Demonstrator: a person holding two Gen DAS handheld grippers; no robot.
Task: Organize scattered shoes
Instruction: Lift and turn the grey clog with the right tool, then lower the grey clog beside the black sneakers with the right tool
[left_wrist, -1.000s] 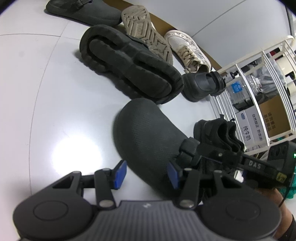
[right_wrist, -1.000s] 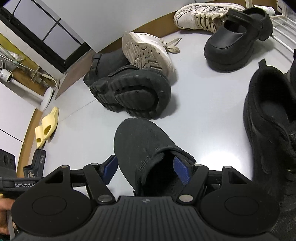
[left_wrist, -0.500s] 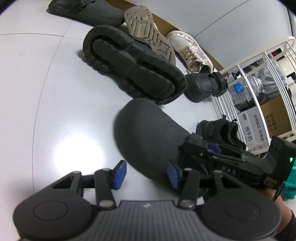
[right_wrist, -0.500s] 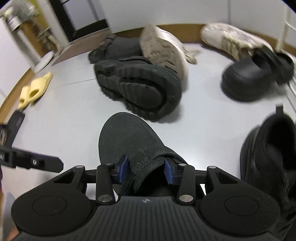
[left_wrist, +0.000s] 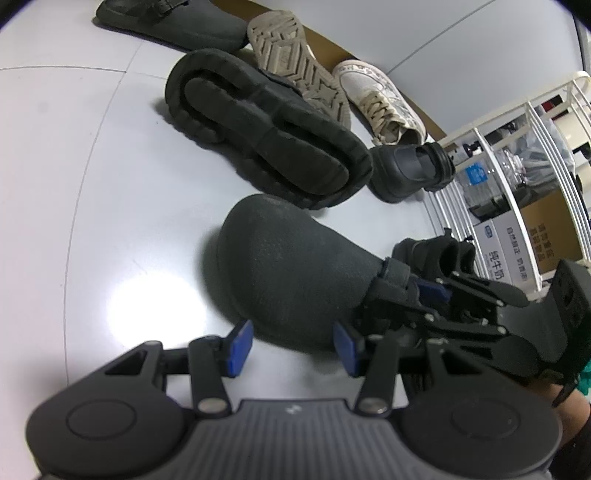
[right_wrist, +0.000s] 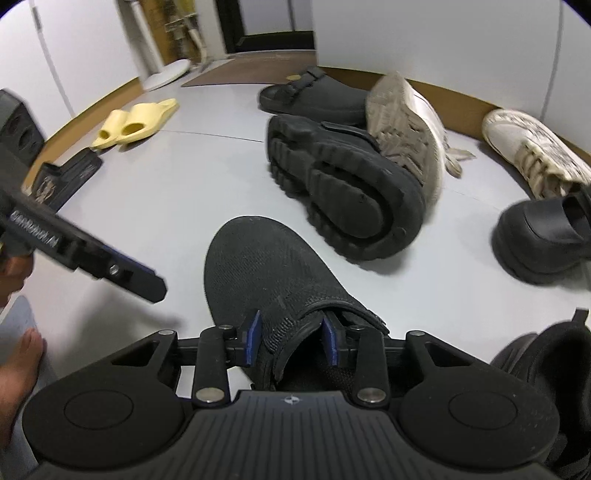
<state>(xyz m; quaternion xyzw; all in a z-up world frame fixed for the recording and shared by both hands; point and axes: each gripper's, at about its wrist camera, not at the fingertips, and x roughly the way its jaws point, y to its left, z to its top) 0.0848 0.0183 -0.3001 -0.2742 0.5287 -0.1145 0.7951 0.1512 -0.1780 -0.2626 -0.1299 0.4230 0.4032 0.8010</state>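
A black mesh slip-on shoe (right_wrist: 266, 269) lies on the pale floor, toe pointing away. My right gripper (right_wrist: 291, 338) is shut on its collar strap, one blue pad outside and one inside the opening. In the left wrist view the same shoe (left_wrist: 295, 269) sits just ahead of my left gripper (left_wrist: 291, 345), which stands open and holds nothing, its pads near the shoe's side. The right gripper (left_wrist: 436, 295) shows there gripping the shoe's heel end. An overturned chunky black shoe (right_wrist: 343, 188) lies beyond the toe.
Behind are a dark clog (right_wrist: 314, 99), a white sneaker on its side (right_wrist: 410, 122), another white sneaker (right_wrist: 532, 147), a black platform clog (right_wrist: 543, 236) and yellow slides (right_wrist: 136, 120). A white wire rack (left_wrist: 517, 177) holding boxes stands right. A bare foot (right_wrist: 18, 365) is at the left.
My right gripper has gone from open around the shoe's collar to shut on it, and its view has swung left. The left gripper has stayed open and drawn slightly closer.
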